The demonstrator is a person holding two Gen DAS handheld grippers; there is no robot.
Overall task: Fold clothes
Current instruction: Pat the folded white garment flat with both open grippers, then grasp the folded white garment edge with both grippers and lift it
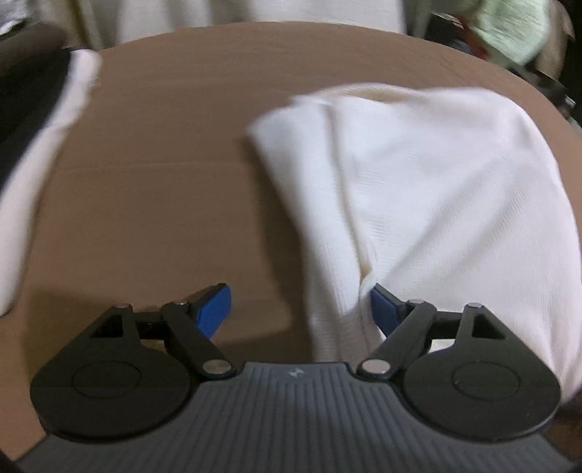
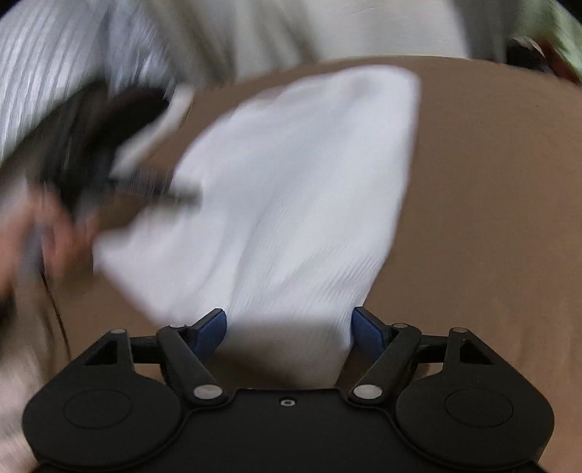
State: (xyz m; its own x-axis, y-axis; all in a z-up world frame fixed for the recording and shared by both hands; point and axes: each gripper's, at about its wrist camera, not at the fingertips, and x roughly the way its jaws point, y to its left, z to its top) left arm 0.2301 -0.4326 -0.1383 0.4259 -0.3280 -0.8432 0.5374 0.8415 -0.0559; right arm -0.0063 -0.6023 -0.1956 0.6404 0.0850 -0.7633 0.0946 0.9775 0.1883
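Left wrist view: the left hand-held gripper [image 1: 300,309], jaws spread, has the white ribbed-knit garment [image 1: 418,203] against its right finger, on the brown bench [image 1: 163,163]. The right hand-held gripper [image 2: 289,329], also spread, straddles the cloth's near edge. Judgement: seat the hem deep between the fingers before closing.

no readable text or labels anywhere

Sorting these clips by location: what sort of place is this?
Probably a home room, perhaps a bedroom or laundry spot. A white garment lies on a brown surface, pale curtain-like fabric hangs behind, and more clothes sit alongside.
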